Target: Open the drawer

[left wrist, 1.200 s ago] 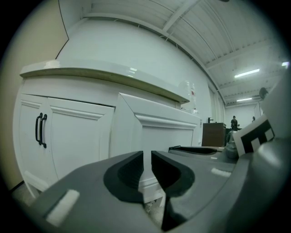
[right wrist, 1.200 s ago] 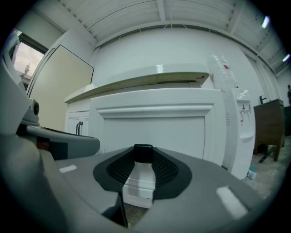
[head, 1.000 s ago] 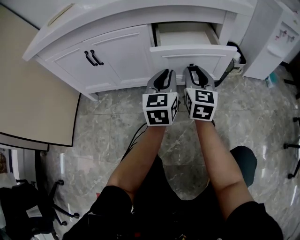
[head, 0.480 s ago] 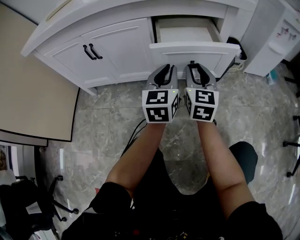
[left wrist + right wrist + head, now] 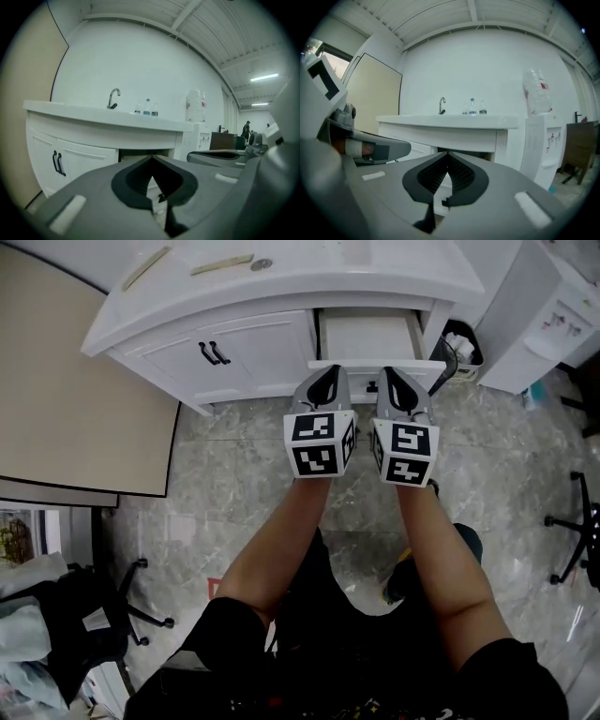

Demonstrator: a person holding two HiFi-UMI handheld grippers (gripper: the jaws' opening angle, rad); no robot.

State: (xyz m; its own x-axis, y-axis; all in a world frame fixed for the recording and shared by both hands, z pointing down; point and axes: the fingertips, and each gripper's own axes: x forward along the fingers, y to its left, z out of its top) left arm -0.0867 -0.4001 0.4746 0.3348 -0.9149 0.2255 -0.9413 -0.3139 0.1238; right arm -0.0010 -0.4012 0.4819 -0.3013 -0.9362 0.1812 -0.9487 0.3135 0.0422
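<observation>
The white drawer (image 5: 368,337) stands pulled out of the white cabinet (image 5: 253,343), under the right end of the counter, and its inside looks empty. Its front panel (image 5: 375,364) lies just beyond both grippers. My left gripper (image 5: 328,376) and right gripper (image 5: 387,376) are held side by side in front of that panel. Both are shut, with nothing between the jaws. In the left gripper view the left gripper (image 5: 152,185) points at the drawer opening (image 5: 140,152). The right gripper (image 5: 443,180) faces the same opening (image 5: 464,152).
Two cabinet doors with black handles (image 5: 214,352) sit left of the drawer. A water dispenser (image 5: 544,324) and a small bin (image 5: 462,341) stand at the right. A beige panel (image 5: 75,390) lies at the left. Office chairs (image 5: 103,615) stand on the marble floor.
The head view has pulled back and up, so the cabinet looks smaller and its counter top now shows. The drawer stays open. Both grippers remain shut, side by side before it.
</observation>
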